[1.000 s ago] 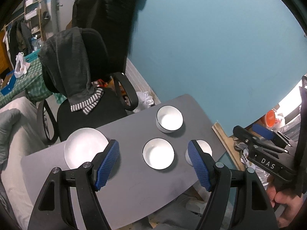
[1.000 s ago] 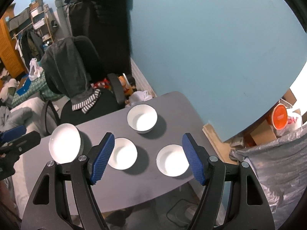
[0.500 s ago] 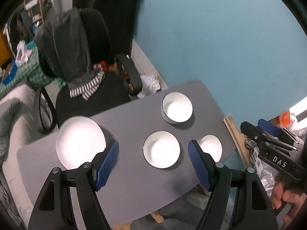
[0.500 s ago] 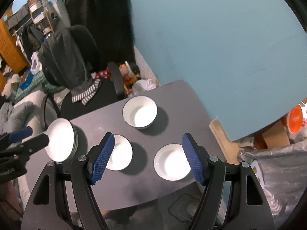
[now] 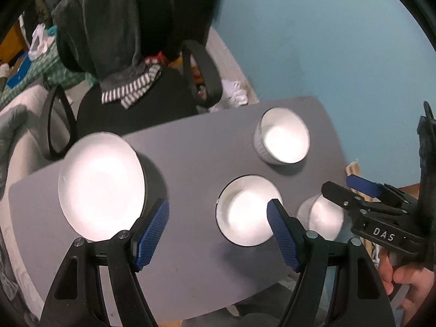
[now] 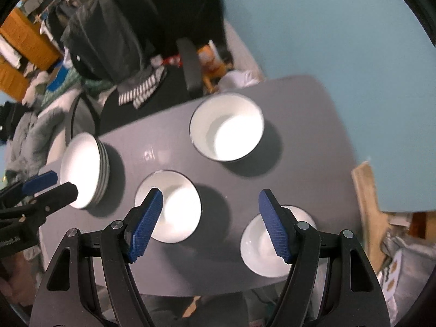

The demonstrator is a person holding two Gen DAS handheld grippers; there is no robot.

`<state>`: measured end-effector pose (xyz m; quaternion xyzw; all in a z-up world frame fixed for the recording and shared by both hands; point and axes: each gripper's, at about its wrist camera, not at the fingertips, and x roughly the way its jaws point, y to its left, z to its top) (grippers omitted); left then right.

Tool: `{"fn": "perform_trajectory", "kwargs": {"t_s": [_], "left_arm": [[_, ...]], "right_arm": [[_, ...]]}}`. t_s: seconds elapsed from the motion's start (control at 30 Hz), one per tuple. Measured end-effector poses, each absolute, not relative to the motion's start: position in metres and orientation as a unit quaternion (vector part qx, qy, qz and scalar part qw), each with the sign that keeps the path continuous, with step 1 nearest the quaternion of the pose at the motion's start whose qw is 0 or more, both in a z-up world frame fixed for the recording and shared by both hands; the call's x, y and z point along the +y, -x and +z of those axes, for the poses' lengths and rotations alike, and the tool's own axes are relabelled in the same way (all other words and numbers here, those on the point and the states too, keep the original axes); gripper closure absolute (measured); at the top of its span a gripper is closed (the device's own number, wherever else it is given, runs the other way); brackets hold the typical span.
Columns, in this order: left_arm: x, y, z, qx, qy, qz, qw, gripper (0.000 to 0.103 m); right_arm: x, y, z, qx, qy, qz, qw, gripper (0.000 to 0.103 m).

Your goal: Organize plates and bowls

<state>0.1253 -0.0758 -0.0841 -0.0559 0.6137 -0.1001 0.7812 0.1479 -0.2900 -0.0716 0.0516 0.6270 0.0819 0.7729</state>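
Note:
A grey table (image 5: 190,158) holds white dishes. In the left wrist view a stack of plates (image 5: 100,185) sits at the left, a middle bowl (image 5: 245,209) near the centre, a deep bowl (image 5: 283,139) farther back and a small bowl (image 5: 324,215) at the right. My left gripper (image 5: 218,207) hangs open above the table, between the plates and the middle bowl, holding nothing. My right gripper (image 6: 210,194) is open and empty above the gap between the middle bowl (image 6: 174,207) and the small bowl (image 6: 261,248). The deep bowl (image 6: 226,128) and plate stack (image 6: 81,169) lie beyond.
A black office chair (image 5: 130,95) draped with dark clothing stands right behind the table's far edge. A blue wall (image 5: 327,41) runs along the right. Clutter and wooden boards (image 6: 365,190) lie on the floor past the table's right edge. A hand (image 5: 403,278) holds the right gripper.
Both grippers have come down toward the table and tipped more steeply, so the dishes look larger. Neither pair of jaws has changed its width. The dishes have not moved.

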Motion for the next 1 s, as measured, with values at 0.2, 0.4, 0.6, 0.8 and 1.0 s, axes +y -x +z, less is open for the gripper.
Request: {"fn": "perform_trajectory", "kwargs": {"t_s": [0.2, 0.4, 0.6, 0.8, 1.0], "left_arm": [[-0.084, -0.123, -0.122, 0.633, 0.042, -0.081, 0.769, 0.027], [-0.091, -0.120, -0.159, 0.654, 0.052, -0.066, 0.752, 0.027], [-0.091, -0.118, -0.186, 0.669, 0.073, -0.054, 0.738, 0.027], [-0.089, -0.118, -0.194, 0.665, 0.088, -0.038, 0.740, 0.027], [-0.087, -0.120, -0.206, 0.672, 0.113, -0.021, 0.731, 0.028]], "right_arm": [[-0.283, -0.158, -0.118, 0.662, -0.050, 0.107, 0.740, 0.031], [-0.279, -0.160, -0.142, 0.674, -0.038, 0.124, 0.727, 0.031], [-0.274, -0.161, -0.156, 0.677, -0.002, 0.143, 0.722, 0.031], [-0.275, -0.163, -0.162, 0.678, 0.011, 0.153, 0.719, 0.031], [-0.277, -0.162, -0.167, 0.683, 0.012, 0.157, 0.714, 0.031]]}}
